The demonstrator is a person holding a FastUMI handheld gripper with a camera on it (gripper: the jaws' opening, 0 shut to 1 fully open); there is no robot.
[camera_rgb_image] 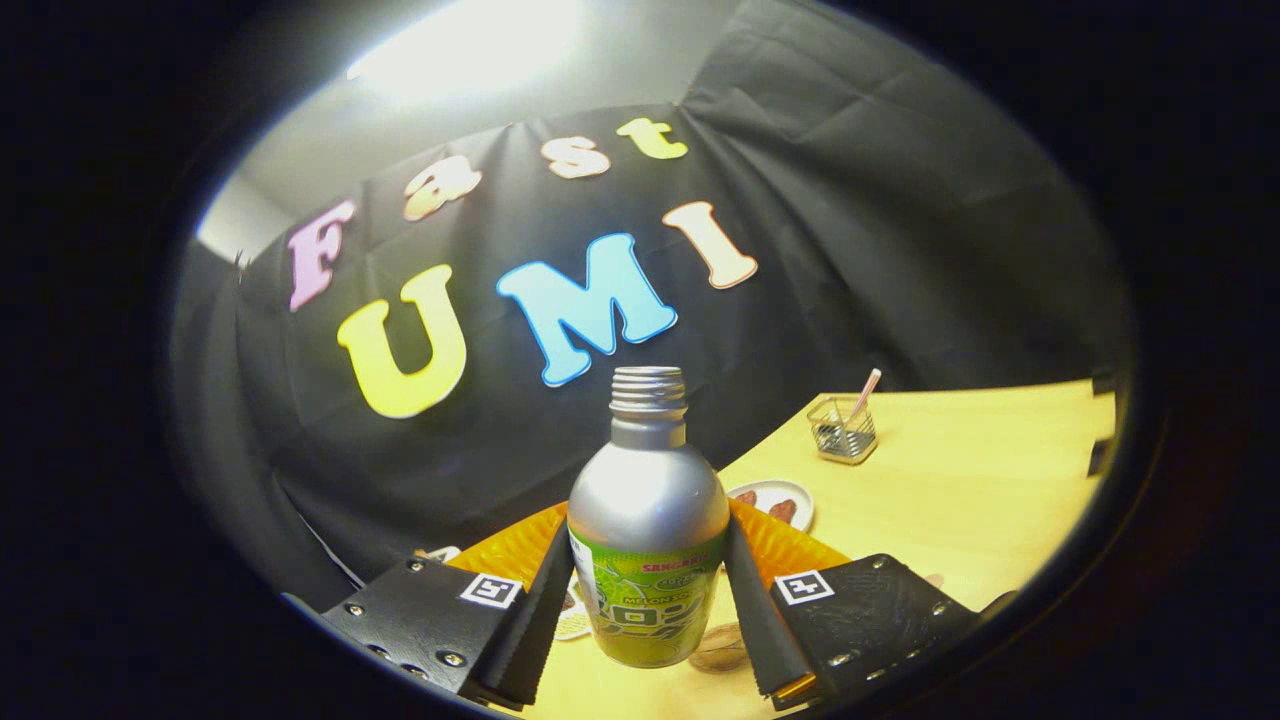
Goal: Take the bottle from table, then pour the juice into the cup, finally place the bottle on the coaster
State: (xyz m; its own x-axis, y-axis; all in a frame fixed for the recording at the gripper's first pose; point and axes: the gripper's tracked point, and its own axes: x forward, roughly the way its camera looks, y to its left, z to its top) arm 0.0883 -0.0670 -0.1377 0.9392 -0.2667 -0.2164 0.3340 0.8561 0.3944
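Between the 2 fingers (738, 590) of the gripper (645, 600) sits a capless silver aluminium bottle with green label (648, 540), clamped on both sides, raised over the yellow wooden table (960, 500), orange plate (520, 545) behind

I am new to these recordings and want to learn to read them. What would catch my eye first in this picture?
First, the silver bottle with a green label and an open threaded neck, held between the fingers of the gripper, both pressing on its sides. Just behind it lies an orange plate on the yellow wooden table. Farther off stands a small clear container with a pink stick in it.
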